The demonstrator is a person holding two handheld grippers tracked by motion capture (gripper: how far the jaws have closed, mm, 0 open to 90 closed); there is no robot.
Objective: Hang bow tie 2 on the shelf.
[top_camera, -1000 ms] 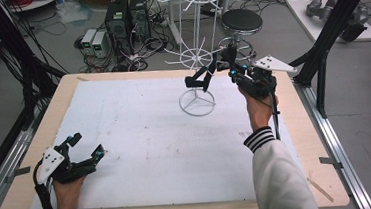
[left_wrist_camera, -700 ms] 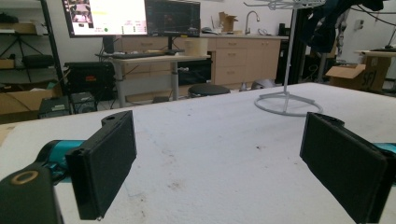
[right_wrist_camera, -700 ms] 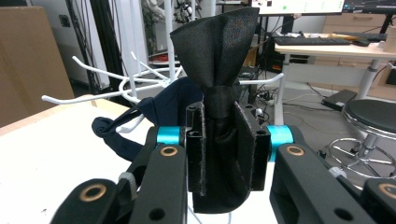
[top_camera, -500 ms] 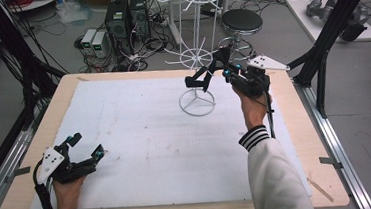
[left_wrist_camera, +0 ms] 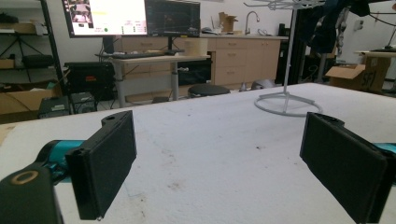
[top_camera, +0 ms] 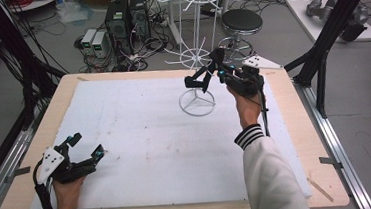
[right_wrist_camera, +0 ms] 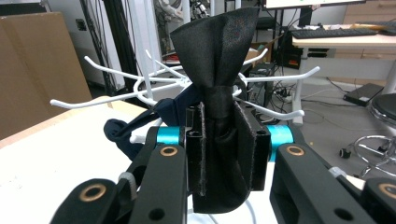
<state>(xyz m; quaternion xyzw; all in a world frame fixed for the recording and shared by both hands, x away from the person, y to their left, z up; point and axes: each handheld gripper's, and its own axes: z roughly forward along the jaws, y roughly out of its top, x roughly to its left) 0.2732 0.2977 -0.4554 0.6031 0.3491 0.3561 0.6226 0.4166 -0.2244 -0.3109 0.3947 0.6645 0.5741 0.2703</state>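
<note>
My right gripper [top_camera: 217, 67] is raised over the far right of the table, shut on a black bow tie [top_camera: 195, 81]. In the right gripper view the pads pinch the bow tie [right_wrist_camera: 218, 56] at its middle. One wing stands up above the jaws of my right gripper [right_wrist_camera: 222, 126], and a dark strap [right_wrist_camera: 154, 116] trails off to the left. The white wire rack [top_camera: 197, 103] stands just beside and behind it, its prongs [right_wrist_camera: 116, 70] spreading out behind the tie. My left gripper [top_camera: 87, 145] rests open on the near left of the table, nothing between its jaws [left_wrist_camera: 224, 140].
A white sheet [top_camera: 146, 137] covers the wooden table [top_camera: 296, 141]. The rack's ring base [left_wrist_camera: 288, 105] sits far ahead of the left gripper. Beyond the far edge are computer towers [top_camera: 126, 16], a black stool [top_camera: 241, 21] and cables on the floor.
The right hand with the bow tie has edged slightly left, closer to the rack's pole. The left gripper has kept still.
</note>
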